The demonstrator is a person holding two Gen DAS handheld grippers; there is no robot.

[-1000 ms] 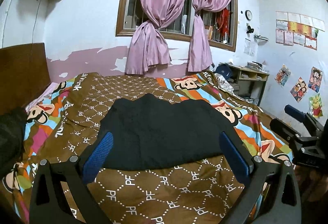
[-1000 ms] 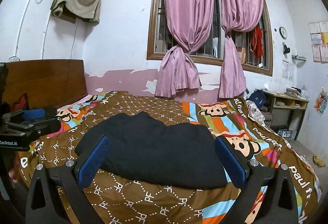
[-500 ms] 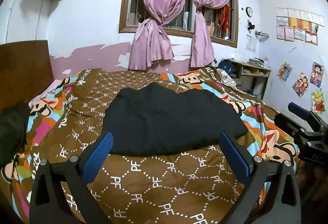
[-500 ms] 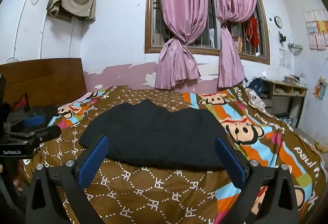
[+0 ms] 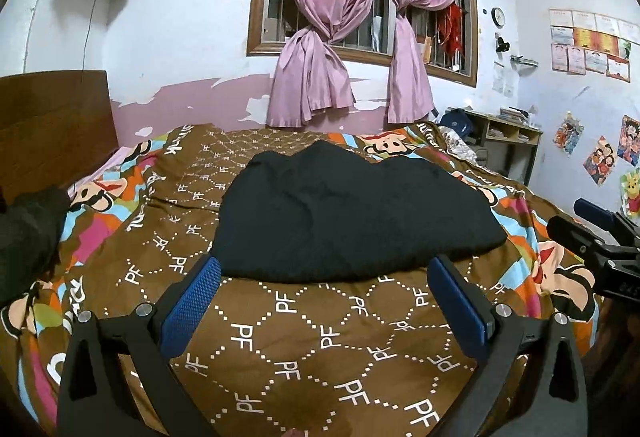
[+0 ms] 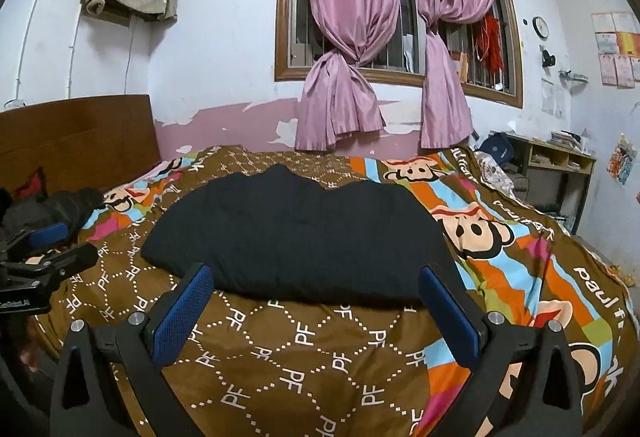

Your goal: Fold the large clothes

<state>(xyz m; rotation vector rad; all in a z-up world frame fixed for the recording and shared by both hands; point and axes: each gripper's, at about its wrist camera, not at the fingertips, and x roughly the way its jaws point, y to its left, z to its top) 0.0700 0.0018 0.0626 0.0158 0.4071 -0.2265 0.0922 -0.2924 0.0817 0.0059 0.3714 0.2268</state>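
We hold our left gripper and right gripper spread wide, empty and touching nothing (blue pads bare), above the patterned bedspread. The folded black garment lies just beyond, mid-bed.

A home bedroom: a bed with a brown cartoon-monkey quilt, a dark wooden headboard, knotted pink satin curtains over a barred window.
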